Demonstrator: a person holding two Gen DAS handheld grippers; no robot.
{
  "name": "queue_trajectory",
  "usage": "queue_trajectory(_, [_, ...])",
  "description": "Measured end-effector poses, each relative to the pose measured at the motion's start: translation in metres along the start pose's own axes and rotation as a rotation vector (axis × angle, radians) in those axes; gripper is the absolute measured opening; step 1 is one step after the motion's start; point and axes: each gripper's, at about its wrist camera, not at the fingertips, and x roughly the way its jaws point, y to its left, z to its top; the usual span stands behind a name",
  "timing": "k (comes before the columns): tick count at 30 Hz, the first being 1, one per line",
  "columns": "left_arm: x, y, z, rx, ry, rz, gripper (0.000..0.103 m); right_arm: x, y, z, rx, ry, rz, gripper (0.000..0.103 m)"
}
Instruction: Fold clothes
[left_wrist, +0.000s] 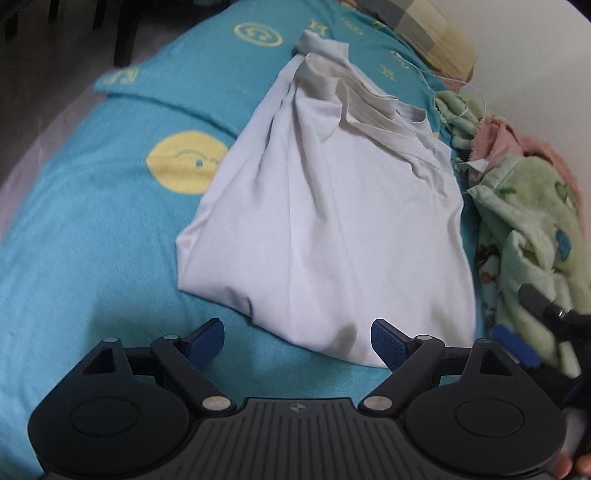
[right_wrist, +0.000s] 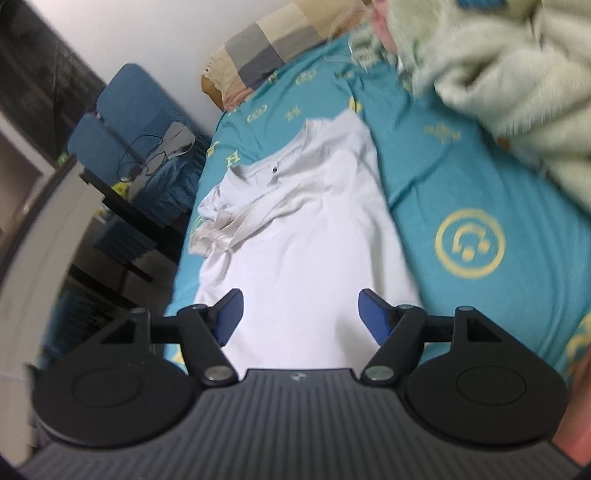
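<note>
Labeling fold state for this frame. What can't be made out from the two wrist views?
- White shirt: near hem hidden behind the right gripper in the right wrist view.
- Sleeves: bunched at the collar end in both views, layout unclear.
- Green blanket: blurred and cut off by the right wrist frame edge.
- Left gripper: jaws open, but contact with the bedspread can't be told.
</note>
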Motion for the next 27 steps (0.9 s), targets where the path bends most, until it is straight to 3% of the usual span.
queue_trajectory(6, [0.0, 0.007, 0.003, -0.06, -0.009, -0.028, 0.088, 0.017, -0.024, -0.015, 0.287, 0.174, 0.187, 0.072])
queue_trajectory(11, [0.001, 0.007, 0.004, -0.075, -0.015, -0.037, 0.088, 0.036, -0.033, -0.03, 0.402, 0.279, 0.179, 0.072])
queue_trajectory(17, [0.002, 0.009, 0.004, -0.1, -0.038, -0.053, 0.088, 0.044, -0.053, -0.038, 0.491, 0.269, 0.075, 0.072])
queue_trajectory(20, [0.002, 0.01, 0.002, -0.113, -0.049, -0.054, 0.089, 0.045, -0.063, -0.04, 0.515, 0.23, -0.003, 0.072])
queue_trajectory(24, [0.004, 0.012, 0.002, -0.141, -0.076, -0.061, 0.089, 0.048, -0.065, -0.04, 0.512, 0.167, -0.032, 0.071])
queue_trajectory(27, [0.005, 0.017, 0.004, -0.182, -0.107, -0.078, 0.089, 0.051, -0.063, -0.038, 0.496, 0.135, -0.044, 0.059])
